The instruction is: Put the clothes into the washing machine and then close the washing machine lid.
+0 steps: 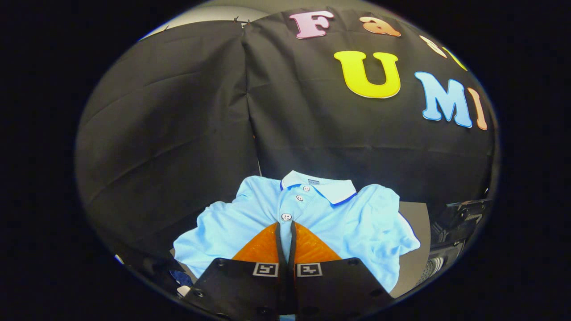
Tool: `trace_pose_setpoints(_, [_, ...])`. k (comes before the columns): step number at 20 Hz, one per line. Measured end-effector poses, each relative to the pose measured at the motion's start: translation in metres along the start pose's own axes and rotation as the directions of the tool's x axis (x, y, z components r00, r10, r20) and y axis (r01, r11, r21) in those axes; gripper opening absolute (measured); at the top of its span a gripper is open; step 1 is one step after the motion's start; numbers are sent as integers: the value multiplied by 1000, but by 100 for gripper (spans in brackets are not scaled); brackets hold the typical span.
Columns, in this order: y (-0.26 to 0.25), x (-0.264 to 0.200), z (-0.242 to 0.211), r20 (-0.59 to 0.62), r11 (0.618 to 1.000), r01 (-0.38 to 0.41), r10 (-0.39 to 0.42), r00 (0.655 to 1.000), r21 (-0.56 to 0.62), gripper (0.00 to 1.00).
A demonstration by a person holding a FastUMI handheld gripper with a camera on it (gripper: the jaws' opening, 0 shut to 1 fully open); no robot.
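A light blue polo shirt (357, 223) with a white collar and buttons spreads out just ahead of my fingers and to both sides of them. My gripper (285, 224) is shut on the shirt's front just below the lowest button, with a narrow strip of blue cloth pinched between the two fingers. The collar points away from me, toward the black cloth wall. The lower part of the shirt is hidden behind the fingers.
A grey surface (415, 236) shows under the shirt's right sleeve. Past it to the right stands a dark machine part (459, 223) with a perforated piece below it. Small dark and white items (182, 281) lie left of my fingers.
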State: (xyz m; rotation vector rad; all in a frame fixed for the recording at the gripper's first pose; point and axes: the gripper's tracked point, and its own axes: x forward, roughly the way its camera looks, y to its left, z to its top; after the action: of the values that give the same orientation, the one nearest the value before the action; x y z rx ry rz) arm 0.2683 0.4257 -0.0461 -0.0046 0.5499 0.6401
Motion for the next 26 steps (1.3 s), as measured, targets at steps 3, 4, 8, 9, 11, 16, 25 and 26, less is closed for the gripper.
trace_pose_setpoints(3, [0,-15,13,43,999,-31,31,999,-11,1])
trace_pose_setpoints(4, [-2,-21,18,56,999,-37,38,998,-13,1])
trace_pose_setpoints(8, [-12,-44,36,105,999,-47,50,993,-27,1])
trace_pose_setpoints(9, [-14,-51,39,119,998,-49,51,992,-26,1])
trace_pose_setpoints(11, [-23,-63,47,143,999,-47,50,988,-25,1])
trace_pose_setpoints(16, [-52,-85,55,176,999,-47,48,983,-11,1])
trace_pose_setpoints(25, [-115,-112,55,213,999,12,-18,977,30,1])
trace_pose_setpoints(26, [-124,-115,56,221,999,17,-24,975,34,1])
